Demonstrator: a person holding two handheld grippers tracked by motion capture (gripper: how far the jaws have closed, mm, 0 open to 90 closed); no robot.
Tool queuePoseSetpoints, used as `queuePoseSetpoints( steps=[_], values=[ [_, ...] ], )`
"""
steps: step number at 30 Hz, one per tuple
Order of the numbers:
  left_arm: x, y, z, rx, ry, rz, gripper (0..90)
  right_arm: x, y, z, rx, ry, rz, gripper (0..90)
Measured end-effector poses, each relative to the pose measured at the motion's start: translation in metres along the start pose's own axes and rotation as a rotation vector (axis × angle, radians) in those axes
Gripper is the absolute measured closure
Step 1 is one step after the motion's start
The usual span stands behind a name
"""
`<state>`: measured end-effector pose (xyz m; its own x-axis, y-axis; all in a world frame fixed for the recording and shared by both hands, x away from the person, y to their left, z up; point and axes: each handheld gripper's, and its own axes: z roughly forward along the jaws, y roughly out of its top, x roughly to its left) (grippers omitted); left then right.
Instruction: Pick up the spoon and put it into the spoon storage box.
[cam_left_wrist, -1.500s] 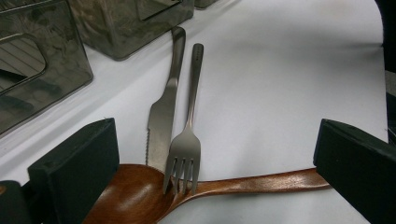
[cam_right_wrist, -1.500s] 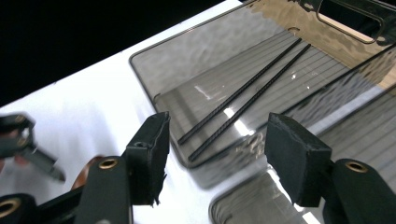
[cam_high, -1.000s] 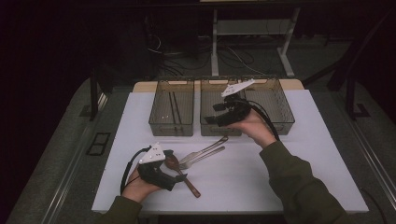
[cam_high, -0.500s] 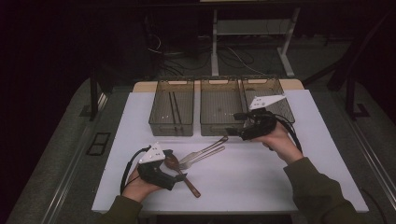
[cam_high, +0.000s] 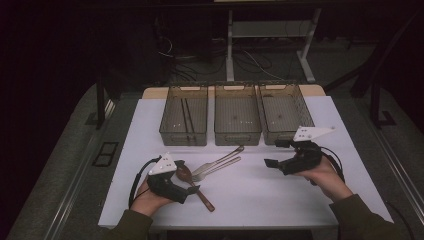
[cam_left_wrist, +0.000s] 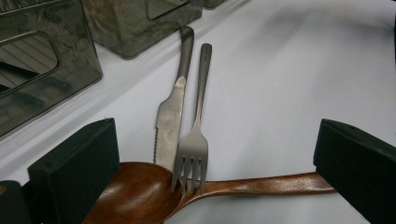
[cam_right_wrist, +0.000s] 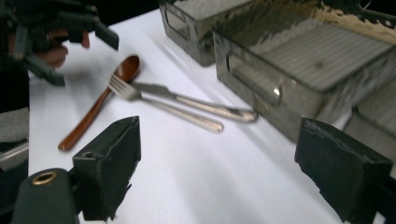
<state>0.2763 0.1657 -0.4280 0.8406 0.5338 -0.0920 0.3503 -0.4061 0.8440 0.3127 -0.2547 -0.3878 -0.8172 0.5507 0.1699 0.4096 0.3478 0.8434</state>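
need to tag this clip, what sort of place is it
Likely a lab data-collection bench, not a kitchen: a white table, three sorting bins, loose floor cables and metal stand legs.

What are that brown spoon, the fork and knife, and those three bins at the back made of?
The spoon looks like wood: warm brown, smooth, a soft lacquer-like sheen. The fork and knife look like brushed steel: grey, dull reflections, a serrated blade edge. The bins seem to be smoky see-through plastic, with ribbed floors showing through their walls.

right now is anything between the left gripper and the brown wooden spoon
Nothing blocks it: the left gripper already straddles the brown wooden spoon, fingers open. The silver metal fork tines do lie across the spoon's neck.
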Motion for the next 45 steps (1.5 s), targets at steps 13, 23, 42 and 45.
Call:
queuePoseSetpoints(
  steps=[13,23,42,45],
  values=[
    [-0.001,0.001,-0.002,-0.003,0.015,-0.002,1.9,0.003,-0.057,-0.025,-0.025,-0.107,0.035,13.7],
    [-0.012,0.005,0.0,0.006,-0.057,0.034,34.6,0.001,-0.079,-0.032,0.026,-0.143,0.049,13.8],
    [-0.029,0.004,0.038,0.23,-0.152,0.041,88.5,0.001,-0.079,-0.029,0.042,-0.135,0.047,13.8],
    [-0.029,0.003,0.039,0.245,-0.155,0.041,88.6,0.0,-0.079,-0.028,0.041,-0.134,0.047,13.8]
  ],
)
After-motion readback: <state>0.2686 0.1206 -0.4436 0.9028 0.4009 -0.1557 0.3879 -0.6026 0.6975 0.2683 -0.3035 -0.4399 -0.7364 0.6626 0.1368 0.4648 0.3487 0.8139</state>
